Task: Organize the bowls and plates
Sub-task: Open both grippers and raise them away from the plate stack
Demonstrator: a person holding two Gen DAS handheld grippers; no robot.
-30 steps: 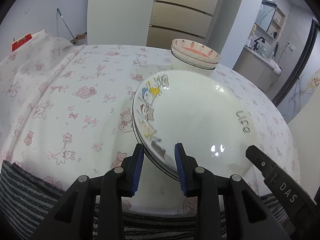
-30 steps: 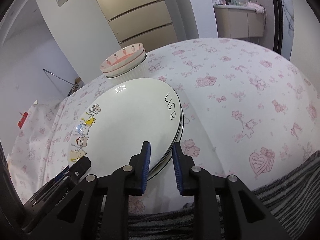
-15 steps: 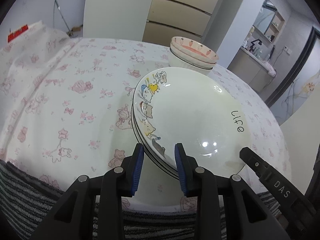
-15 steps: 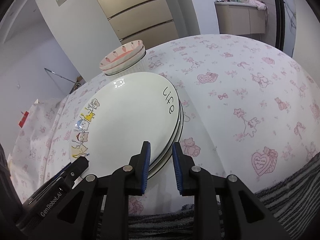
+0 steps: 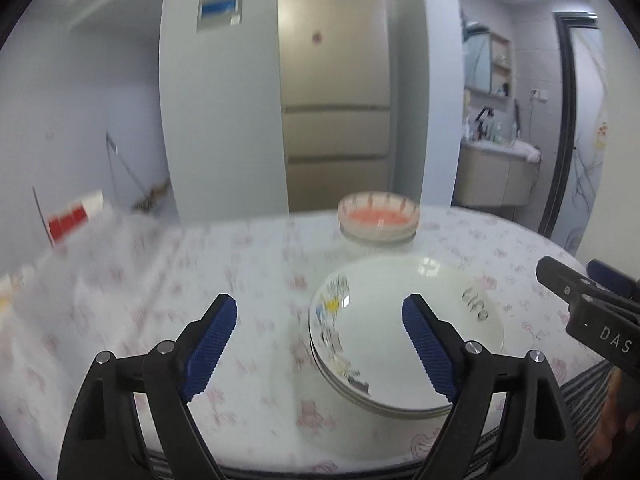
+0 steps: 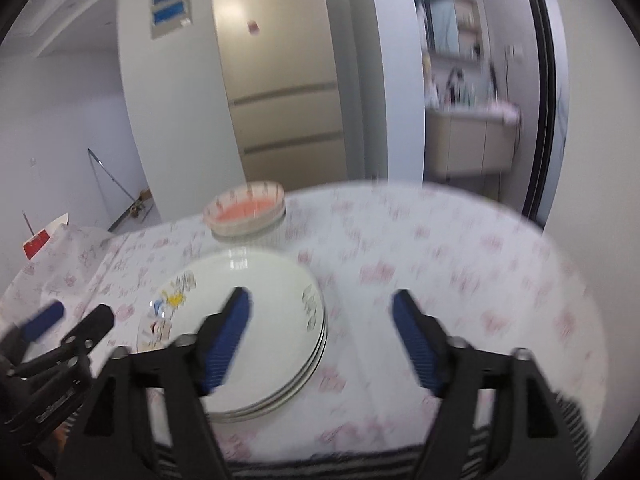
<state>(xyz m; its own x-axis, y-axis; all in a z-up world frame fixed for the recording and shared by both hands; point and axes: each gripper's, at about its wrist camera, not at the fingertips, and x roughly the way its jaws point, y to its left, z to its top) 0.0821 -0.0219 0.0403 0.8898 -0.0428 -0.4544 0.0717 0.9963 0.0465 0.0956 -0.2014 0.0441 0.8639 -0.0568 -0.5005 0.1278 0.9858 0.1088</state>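
Left gripper with black arms and blue ribbed fingers, jaws opening, nothing between pads. Below and ahead, stack of white round ceramic plates with cartoon print and "Life" lettering, resting on surface under white cloth with pink pattern. Beyond plates, stacked white ceramic bowls with pink-orange inside. At right edge, black tip of right gripper marked "DAS", apart from plates. Beige fridge behind. Motion blur throughout.

Glossy ceramic plates, matt printed cloth tablecloth (pink pattern), ribbed bowls
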